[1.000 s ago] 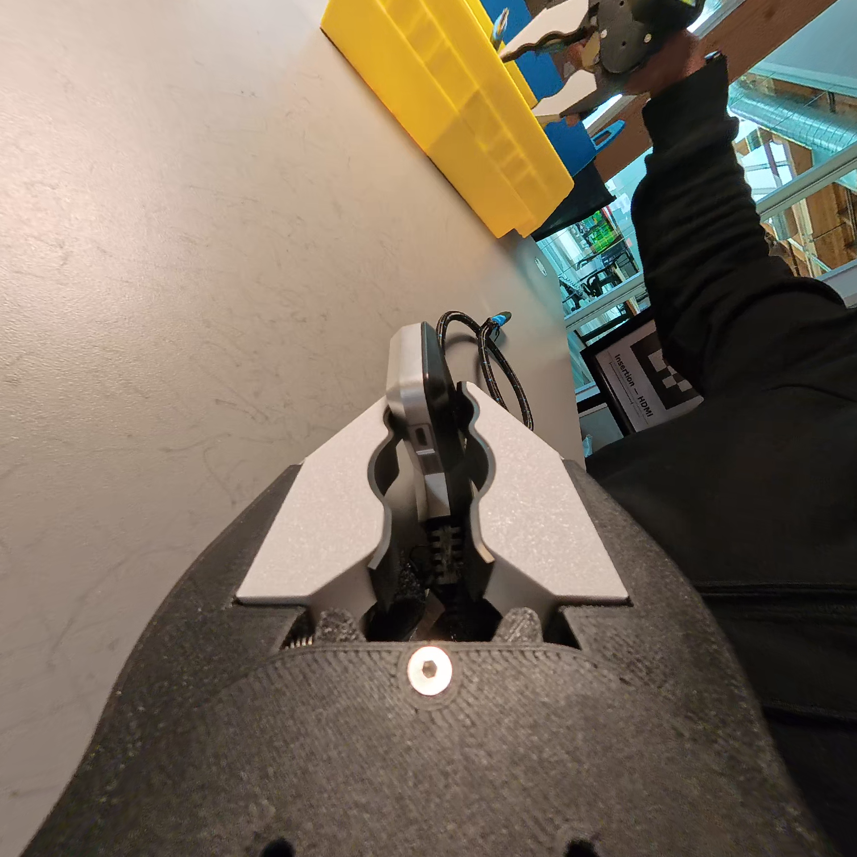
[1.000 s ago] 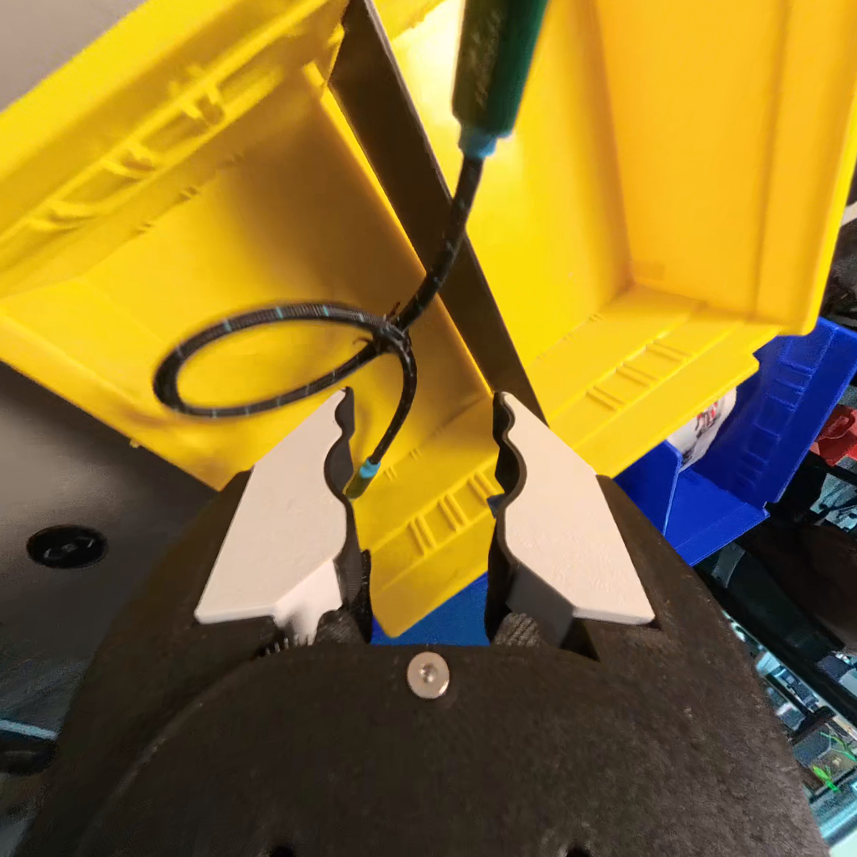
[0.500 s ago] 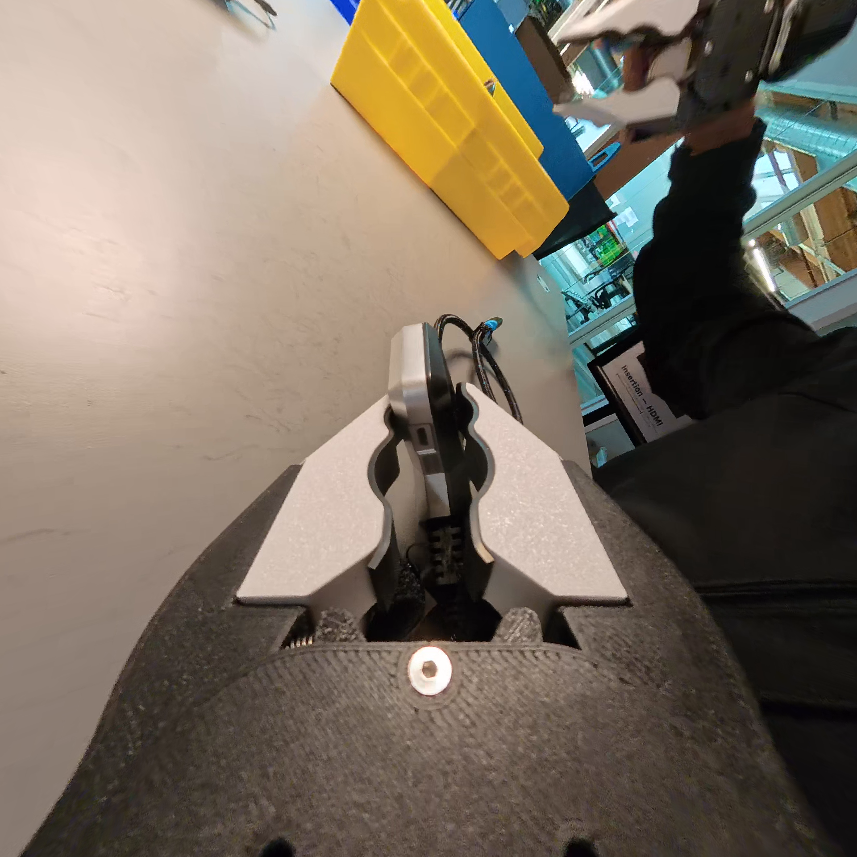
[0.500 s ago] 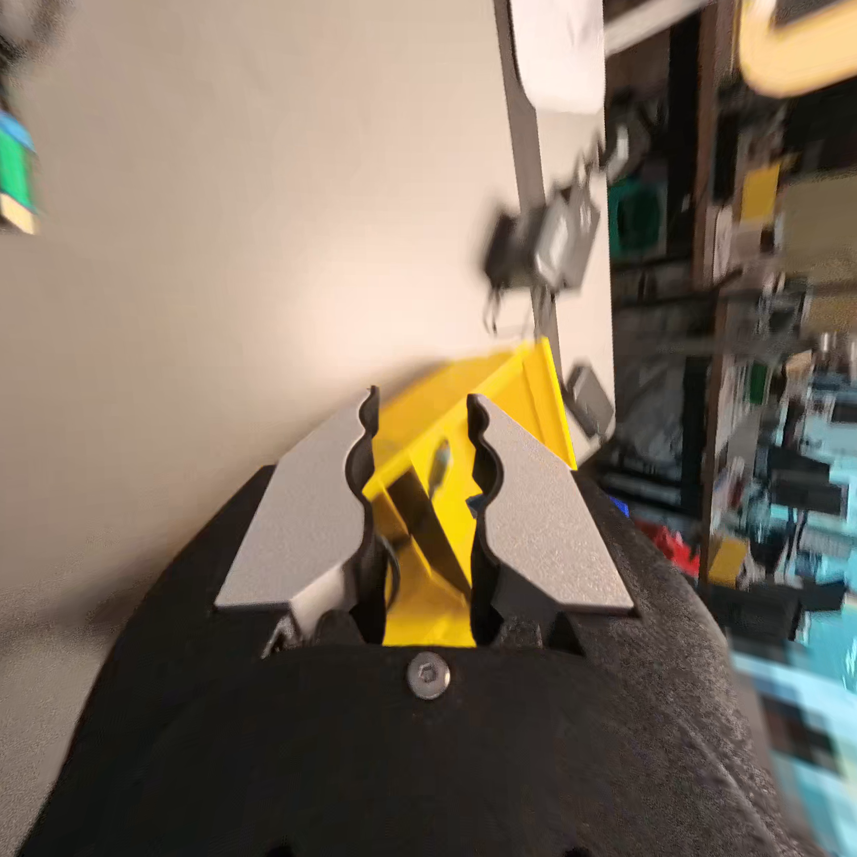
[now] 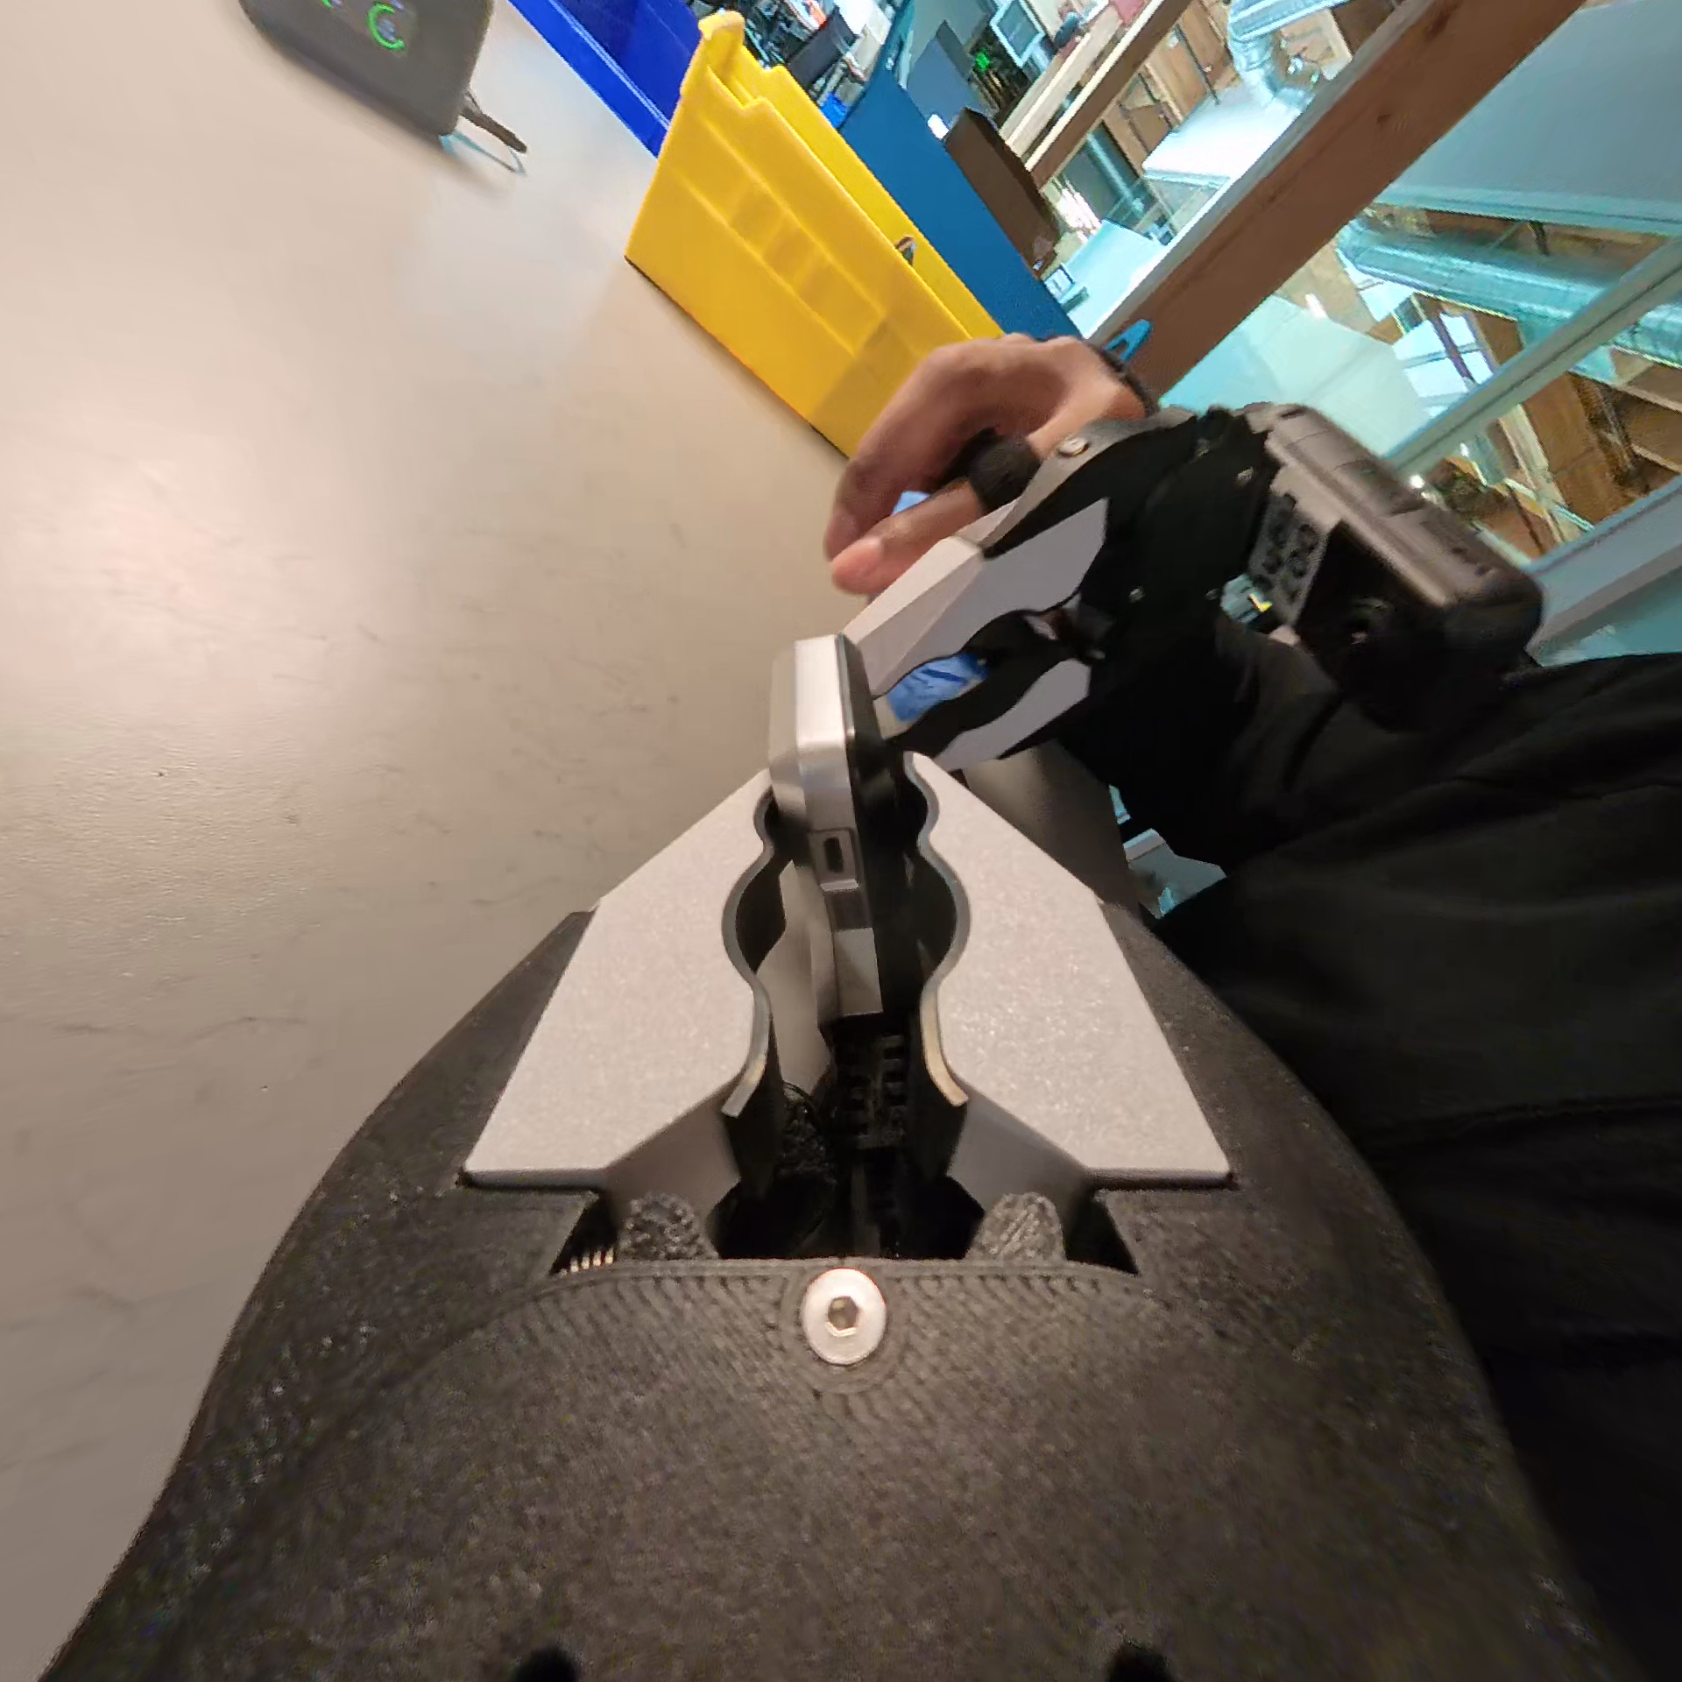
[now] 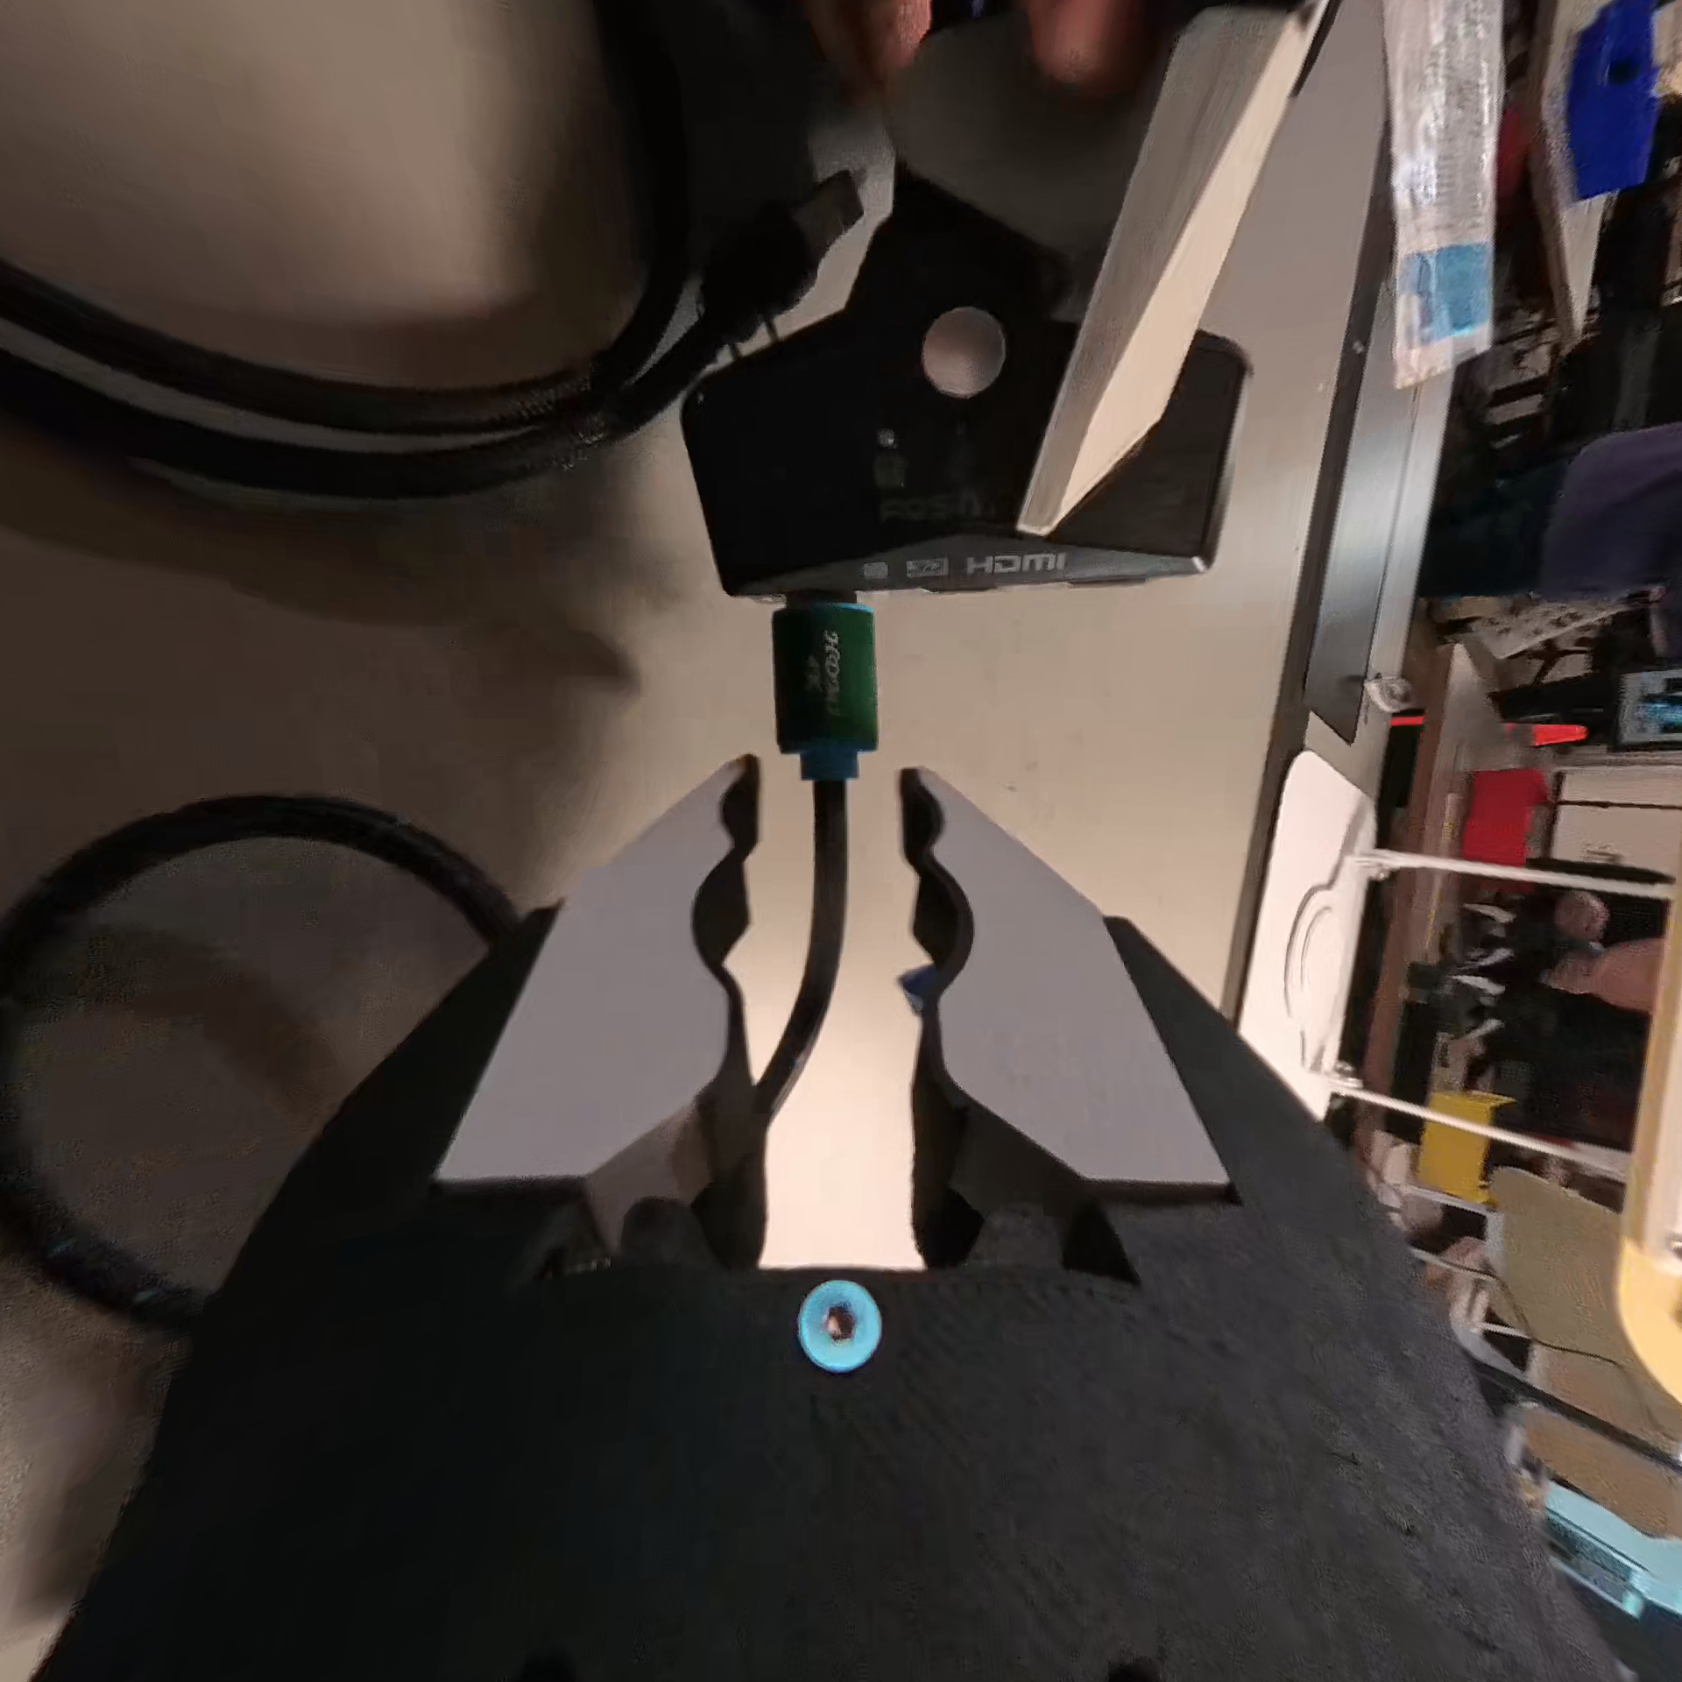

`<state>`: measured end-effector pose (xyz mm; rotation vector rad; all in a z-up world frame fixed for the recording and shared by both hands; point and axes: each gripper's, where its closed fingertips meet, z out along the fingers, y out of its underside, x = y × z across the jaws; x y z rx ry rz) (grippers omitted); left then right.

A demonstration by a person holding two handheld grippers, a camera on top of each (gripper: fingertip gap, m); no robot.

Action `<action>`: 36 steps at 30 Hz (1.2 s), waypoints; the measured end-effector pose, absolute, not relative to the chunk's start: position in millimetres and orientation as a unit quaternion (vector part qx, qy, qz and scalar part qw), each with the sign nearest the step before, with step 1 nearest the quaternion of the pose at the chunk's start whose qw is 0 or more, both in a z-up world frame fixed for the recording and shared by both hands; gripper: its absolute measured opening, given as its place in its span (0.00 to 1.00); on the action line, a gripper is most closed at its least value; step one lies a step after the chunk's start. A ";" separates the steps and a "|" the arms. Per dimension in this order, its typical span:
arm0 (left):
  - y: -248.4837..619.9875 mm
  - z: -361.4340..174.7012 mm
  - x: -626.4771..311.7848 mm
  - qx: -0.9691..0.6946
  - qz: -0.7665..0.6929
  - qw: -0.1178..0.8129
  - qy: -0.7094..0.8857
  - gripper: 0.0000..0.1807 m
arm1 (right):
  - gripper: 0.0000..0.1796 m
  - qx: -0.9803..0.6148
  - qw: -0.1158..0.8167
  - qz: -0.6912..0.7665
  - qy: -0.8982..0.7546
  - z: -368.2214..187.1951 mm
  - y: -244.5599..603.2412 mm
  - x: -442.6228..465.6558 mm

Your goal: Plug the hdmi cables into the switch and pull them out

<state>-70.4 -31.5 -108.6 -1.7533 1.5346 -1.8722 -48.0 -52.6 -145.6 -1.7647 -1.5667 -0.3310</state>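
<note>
Left gripper [image 5: 842, 874] still clamped on the switch [image 5: 824, 728], held edge-up between both jaws above the pale table [image 5: 319, 546]; same grip as a second ago. Right gripper [image 6: 828, 774] open, jaws parted around the black cable [image 6: 824, 910], touching neither side as far as the right wrist view shows. A second ago pointed into the yellow bin [image 5: 792, 237] with a looped cable dangling ahead of it; half a second ago swung up and away, blurred; now drawn in close to the switch, tips almost at its edge in the left wrist view [image 5: 874, 673].

Green plug [image 6: 824, 678] with blue collars seated in a port on the switch's near edge [image 6: 965, 455]. Cable running from the plug back between the right fingers [image 6: 637, 983], then curving off in a loop [image 6: 273, 837] toward the table's left part. More dark cables [image 6: 364, 419] trailing from the switch's far side.

Bare hand [image 5: 956, 437] wrapped over the right gripper's body. Yellow bin now farther off along the table's far edge, with a blue bin [image 5: 610, 64] beyond it and a dark device with green lights [image 5: 364, 45] near the far left corner, not seen a second ago.
</note>
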 end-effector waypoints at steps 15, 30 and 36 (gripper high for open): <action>16.7 -14.6 -98.8 -0.578 -0.530 0.342 0.518 0.10 | 0.06 -0.755 0.453 -0.125 -0.458 -137.1 -41.5 1.8; 0.9 -87.2 -29.2 -0.657 -0.650 0.206 0.321 0.31 | 0.05 -0.762 0.535 -0.138 -0.339 -108.2 -27.2 -0.7; 0.5 -75.8 -30.7 -0.620 -0.682 0.231 0.311 0.20 | 0.05 -0.749 0.565 -0.110 -0.328 -103.3 -26.8 -17.4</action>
